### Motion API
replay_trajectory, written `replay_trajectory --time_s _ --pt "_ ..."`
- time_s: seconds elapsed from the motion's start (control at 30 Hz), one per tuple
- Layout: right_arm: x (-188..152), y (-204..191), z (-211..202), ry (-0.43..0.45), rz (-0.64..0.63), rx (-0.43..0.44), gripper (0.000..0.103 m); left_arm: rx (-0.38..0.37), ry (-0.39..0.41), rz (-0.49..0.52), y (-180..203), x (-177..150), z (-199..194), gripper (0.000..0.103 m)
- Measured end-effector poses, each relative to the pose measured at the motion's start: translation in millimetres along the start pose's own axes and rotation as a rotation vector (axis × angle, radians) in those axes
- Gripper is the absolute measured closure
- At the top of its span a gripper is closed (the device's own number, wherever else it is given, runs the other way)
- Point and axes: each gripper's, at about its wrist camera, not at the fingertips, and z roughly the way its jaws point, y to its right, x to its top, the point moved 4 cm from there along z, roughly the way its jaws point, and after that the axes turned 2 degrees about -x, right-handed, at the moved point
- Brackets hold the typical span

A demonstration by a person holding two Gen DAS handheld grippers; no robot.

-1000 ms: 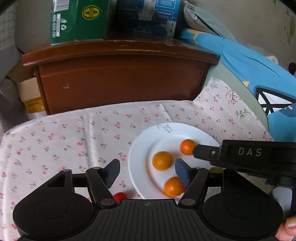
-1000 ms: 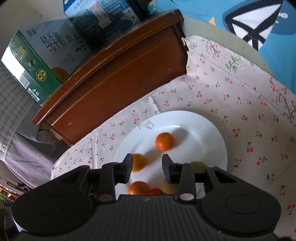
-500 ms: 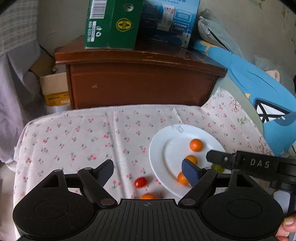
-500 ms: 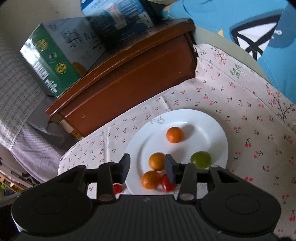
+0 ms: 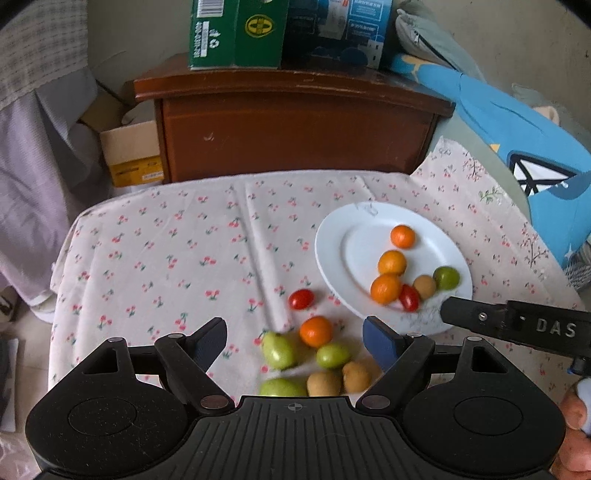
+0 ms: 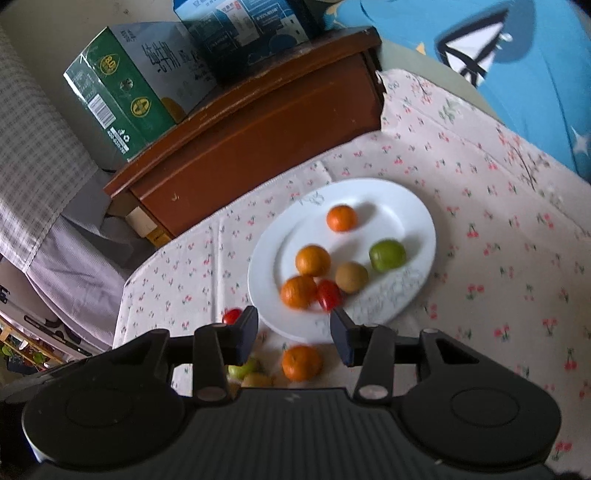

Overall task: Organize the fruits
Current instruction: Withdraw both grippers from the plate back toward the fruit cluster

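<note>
Fruits [image 5: 387,288]: round, smooth, on glossy white plate [image 5: 332,258]; floral cloth [image 5: 166,258].

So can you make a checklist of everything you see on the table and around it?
Surface: cherry-print cloth over the table.
Job's things: plate holds three oranges, a red tomato, a brown fruit and a green fruit; on the cloth lie an orange, a tomato, three green fruits and two brown fruits.
Clutter: nothing seen.
Grippers: left gripper open above the loose fruit; right gripper open at the plate's near rim; both empty.
Cables: nothing seen.
Surroundings: wooden cabinet with green box and blue box on top; blue bedding at right.
</note>
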Motion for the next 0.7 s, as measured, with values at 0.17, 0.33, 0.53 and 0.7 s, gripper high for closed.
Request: replay_trajectory --time_s 0.17,0.33,0.53,0.7 --pt "-14 1 -7 -0.013 -0.005 -0.006 0.058 0.021 -0.019 -0.004 -3 -11 -2 0.021" --pt "-26 0 -11 -0.024 -0.029 -0.017 0.057 0.034 -0.032 0.005 -4 -19 -4 0.021" --pt "-39 1 -19 -0.024 -0.079 -0.036 0.057 0.046 -0.056 -0.012 -13 -31 -7 0.02" --pt "-52 6 -19 -0.057 -0.106 -0.046 0.057 0.063 -0.063 -0.039 -25 -38 -10 0.02"
